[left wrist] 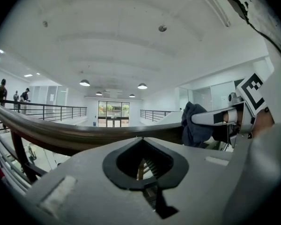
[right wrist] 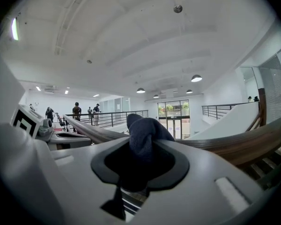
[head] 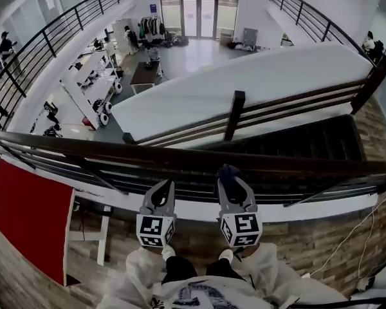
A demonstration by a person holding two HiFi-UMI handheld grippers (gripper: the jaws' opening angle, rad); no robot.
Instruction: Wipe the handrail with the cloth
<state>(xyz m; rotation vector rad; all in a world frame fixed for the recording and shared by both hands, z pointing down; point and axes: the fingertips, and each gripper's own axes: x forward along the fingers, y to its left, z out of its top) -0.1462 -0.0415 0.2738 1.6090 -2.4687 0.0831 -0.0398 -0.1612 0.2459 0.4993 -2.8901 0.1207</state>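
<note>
A dark wooden handrail (head: 116,152) crosses the head view from left to right, in front of a drop to the floor below. My right gripper (head: 229,180) is shut on a dark blue cloth (head: 228,171), which rests against the rail's near side. In the right gripper view the cloth (right wrist: 144,134) bulges up from between the jaws, and the handrail (right wrist: 239,142) runs off to the right. My left gripper (head: 161,190) is just left of the right one, below the rail, shut and empty. The left gripper view shows the handrail (left wrist: 61,136) ahead and the cloth (left wrist: 193,124) at the right.
A red panel (head: 29,219) leans at the left on the wooden floor. Under the rail run black metal bars (head: 103,176). Beyond lie a staircase railing (head: 235,114) and a lower hall with tables (head: 90,82). A white cable (head: 350,240) trails at the right. People stand on the far balcony (right wrist: 76,110).
</note>
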